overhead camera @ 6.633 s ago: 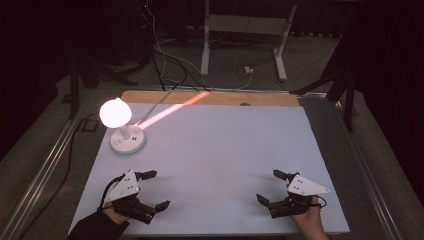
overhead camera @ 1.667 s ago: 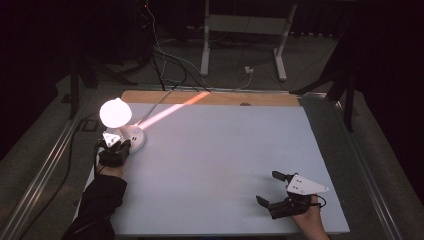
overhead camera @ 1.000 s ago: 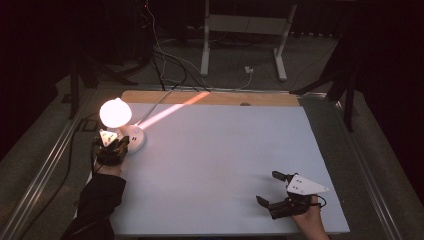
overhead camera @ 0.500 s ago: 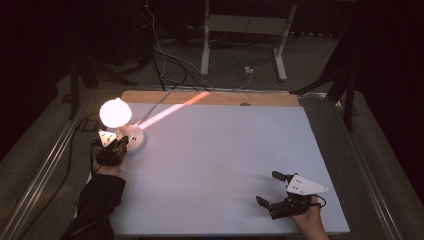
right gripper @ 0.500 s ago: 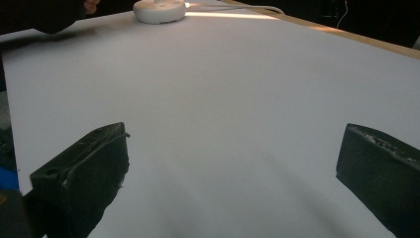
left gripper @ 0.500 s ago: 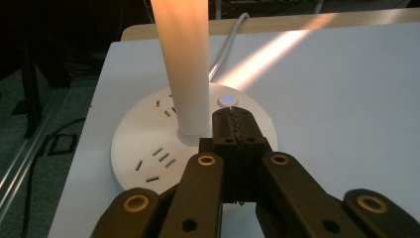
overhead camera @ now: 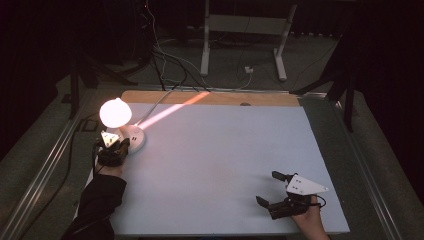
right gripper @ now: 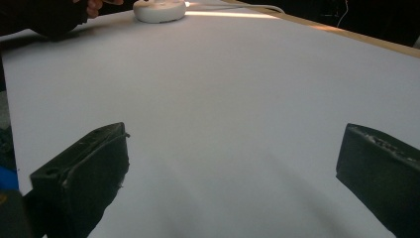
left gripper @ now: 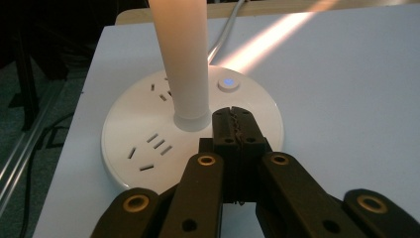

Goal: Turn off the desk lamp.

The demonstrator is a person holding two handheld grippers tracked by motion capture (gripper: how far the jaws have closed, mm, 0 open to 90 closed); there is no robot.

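Resting on the lamp's round white base, the left claw has its jaws pressed together with nothing between them, the tips lying just beside the foot of the white stem and short of the small button, which glows blue. Seen from the high view, that left claw sits at the near edge of the base, under the lit globe, at the far left of the desk. Outward from there, a cord leaves the back of the base toward the wooden strip at the desk's far edge, and socket slots are set into the top of the base. The right claw rests at the near right of the desk, well apart from the lamp, jaws spread wide and holding nothing; its own view looks across bare desk to the lamp base far off. Judged from appearance, the lamp is rigid plastic, smooth and likely slippery, bottom-heavy but tethered by its cord; the globe looks fragile and possibly warm. The stem, low down, is the soundest place to take hold, while the button needs only a light press.
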